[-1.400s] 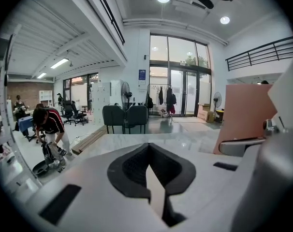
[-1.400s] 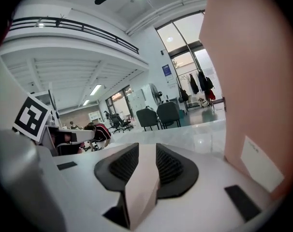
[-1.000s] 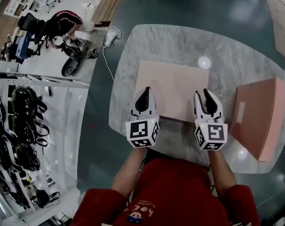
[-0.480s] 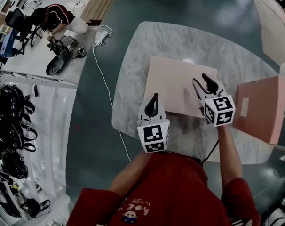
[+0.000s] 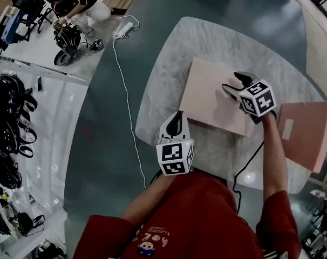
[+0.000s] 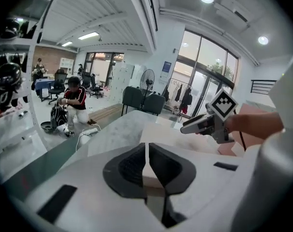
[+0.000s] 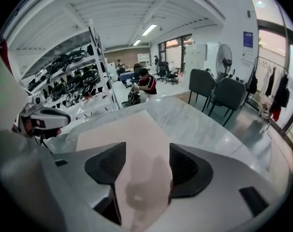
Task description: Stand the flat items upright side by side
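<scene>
Head view: we find the right gripper (image 5: 231, 81) spread wide over the pink board (image 5: 209, 96), which lies flat on the marble table (image 5: 163, 80). The hand reaches forward, pitched down. The left gripper (image 5: 175, 117) sits by the board's near corner.

Left gripper view: jaws together, empty.

Right gripper view: the jaws have just been opening; the board shows between them, ungripped.

no legible text, signs too blurred

Marble table (image 5: 169, 74), power strip (image 5: 124, 28), perhaps helmets (image 5: 7, 139)
</scene>
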`<act>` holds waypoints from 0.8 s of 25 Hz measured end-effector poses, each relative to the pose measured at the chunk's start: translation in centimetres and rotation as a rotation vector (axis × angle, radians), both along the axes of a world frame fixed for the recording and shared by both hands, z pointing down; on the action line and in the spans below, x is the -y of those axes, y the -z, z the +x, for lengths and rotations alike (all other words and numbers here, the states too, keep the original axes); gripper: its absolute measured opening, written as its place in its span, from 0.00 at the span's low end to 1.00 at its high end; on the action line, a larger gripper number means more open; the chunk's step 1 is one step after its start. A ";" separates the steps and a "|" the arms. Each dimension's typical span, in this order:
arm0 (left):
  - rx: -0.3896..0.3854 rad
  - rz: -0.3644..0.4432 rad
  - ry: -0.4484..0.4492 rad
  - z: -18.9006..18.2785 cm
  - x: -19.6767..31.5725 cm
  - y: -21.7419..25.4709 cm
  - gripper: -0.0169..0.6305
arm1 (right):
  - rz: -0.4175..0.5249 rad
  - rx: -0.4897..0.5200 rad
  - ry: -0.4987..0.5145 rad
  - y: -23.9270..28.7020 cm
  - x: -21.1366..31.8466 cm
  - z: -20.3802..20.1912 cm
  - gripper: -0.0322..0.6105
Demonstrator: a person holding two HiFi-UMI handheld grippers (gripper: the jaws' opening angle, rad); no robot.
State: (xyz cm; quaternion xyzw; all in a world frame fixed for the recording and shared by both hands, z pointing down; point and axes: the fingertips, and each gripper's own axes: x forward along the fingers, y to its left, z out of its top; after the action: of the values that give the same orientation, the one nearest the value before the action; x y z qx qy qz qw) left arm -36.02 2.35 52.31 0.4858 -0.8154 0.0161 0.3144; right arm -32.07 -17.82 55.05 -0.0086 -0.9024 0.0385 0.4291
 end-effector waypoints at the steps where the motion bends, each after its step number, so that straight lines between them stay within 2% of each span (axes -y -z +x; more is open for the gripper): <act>1: -0.020 -0.001 0.012 0.1 -0.3 -0.3 0.04 | -0.001 -0.028 0.033 -0.3 0.1 -0.5 0.49; 7: -0.167 -0.009 0.106 1.2 -2.3 -2.4 0.05 | -0.006 -0.197 0.223 -2.0 0.5 -2.7 0.54; 12: -0.273 -0.054 0.157 3.8 -2.9 -4.1 0.05 | -0.039 -0.345 0.364 -3.3 0.3 -3.1 0.56; 20: -0.463 -0.129 0.208 8.0 -2.2 -7.6 0.05 | -0.127 -0.500 0.520 -4.7 0.8 -2.9 0.59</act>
State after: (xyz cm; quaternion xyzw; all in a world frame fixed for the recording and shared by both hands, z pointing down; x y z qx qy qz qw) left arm -28.03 4.54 59.89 0.3691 -0.7646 -0.0759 0.5228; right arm -35.00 -18.62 59.71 -0.2547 -0.7331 -0.0148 0.6304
